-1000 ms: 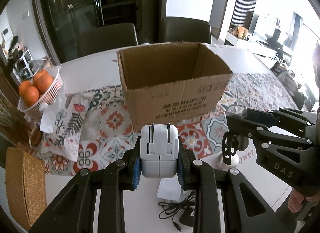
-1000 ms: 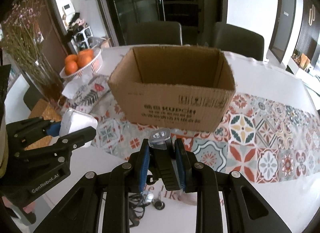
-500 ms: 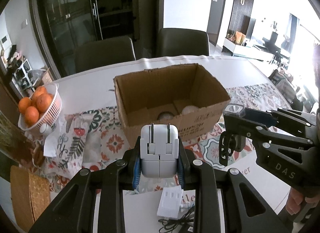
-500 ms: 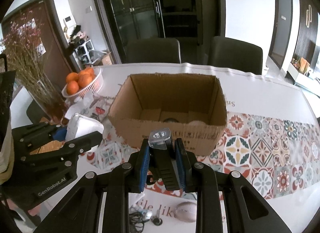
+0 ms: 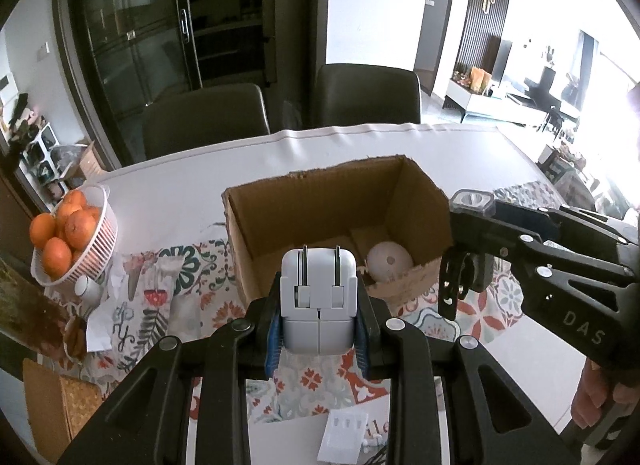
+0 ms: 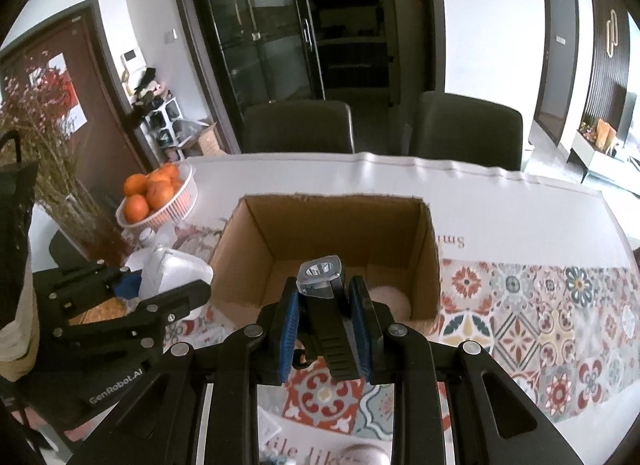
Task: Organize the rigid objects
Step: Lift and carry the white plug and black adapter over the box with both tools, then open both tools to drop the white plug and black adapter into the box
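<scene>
My left gripper (image 5: pixel 318 331) is shut on a white power adapter (image 5: pixel 318 297), held with its two prongs pointing up, just in front of the open cardboard box (image 5: pixel 256 241). My right gripper (image 6: pixel 326 329) is shut on a small black flashlight (image 6: pixel 322 297), lens facing up, above the near wall of the box (image 6: pixel 240 261). A round white object (image 5: pixel 390 261) lies on the box floor. Each view shows the other gripper beside it: the right gripper (image 5: pixel 468 265) with its flashlight, and the left gripper (image 6: pixel 160 293) with the adapter (image 6: pixel 172 275).
A white basket of oranges (image 5: pixel 76 241) stands left of the box on a patterned runner (image 6: pixel 540 325). A white plug piece (image 5: pixel 344 437) and cables lie on the table near me. A woven box (image 5: pixel 60 409) sits at the left edge. Two dark chairs (image 5: pixel 204 121) stand behind the table.
Both grippers have risen and moved toward the box, each keeping its object. The box sits lower in both views, and its floor with the round white object now shows.
</scene>
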The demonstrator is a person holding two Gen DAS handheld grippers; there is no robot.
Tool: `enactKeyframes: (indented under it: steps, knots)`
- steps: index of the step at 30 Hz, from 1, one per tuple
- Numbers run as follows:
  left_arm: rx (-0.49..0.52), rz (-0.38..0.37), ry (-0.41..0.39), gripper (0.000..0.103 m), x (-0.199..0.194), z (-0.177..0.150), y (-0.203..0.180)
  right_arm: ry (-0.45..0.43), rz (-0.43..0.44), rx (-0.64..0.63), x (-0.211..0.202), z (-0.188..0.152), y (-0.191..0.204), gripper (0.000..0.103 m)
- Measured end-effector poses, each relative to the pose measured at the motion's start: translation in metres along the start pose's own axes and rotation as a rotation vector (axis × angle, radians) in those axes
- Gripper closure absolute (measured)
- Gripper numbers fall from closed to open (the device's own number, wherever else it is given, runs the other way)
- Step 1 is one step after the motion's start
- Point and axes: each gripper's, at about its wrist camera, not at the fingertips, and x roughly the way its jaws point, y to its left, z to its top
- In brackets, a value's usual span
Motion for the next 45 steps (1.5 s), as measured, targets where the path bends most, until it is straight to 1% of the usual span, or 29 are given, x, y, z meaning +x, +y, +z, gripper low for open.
enactKeyframes:
  steps: [9,17,26,34,38,41,45]
  knots:
    - [0.0,-0.003,0.015,0.074,0.018,0.021,0.002,-0.006,-0.008,-0.006,0.012,0.021,-0.008,0.077]
    - [-0.012,0.012,0.043,0.074,0.052,0.033,0.005,0.018,-0.03,0.003,0.038,0.031,-0.023,0.077]
    - [-0.034,0.045,0.11,0.074,0.092,0.028,0.01,0.089,-0.041,0.02,0.074,0.024,-0.034,0.077]
    - [-0.007,0.081,0.167,0.074,0.115,0.017,0.005,0.14,-0.057,0.007,0.094,0.012,-0.037,0.078]
    - [-0.019,0.076,0.173,0.073,0.117,0.015,0.004,0.149,-0.056,0.003,0.097,0.008,-0.037,0.079]
    - [-0.015,0.088,0.15,0.063,0.111,0.016,0.004,0.156,-0.056,0.013,0.095,0.007,-0.038,0.079]
    - [-0.005,0.109,0.12,0.062,0.097,0.017,0.001,0.139,-0.065,0.039,0.087,0.006,-0.042,0.079]
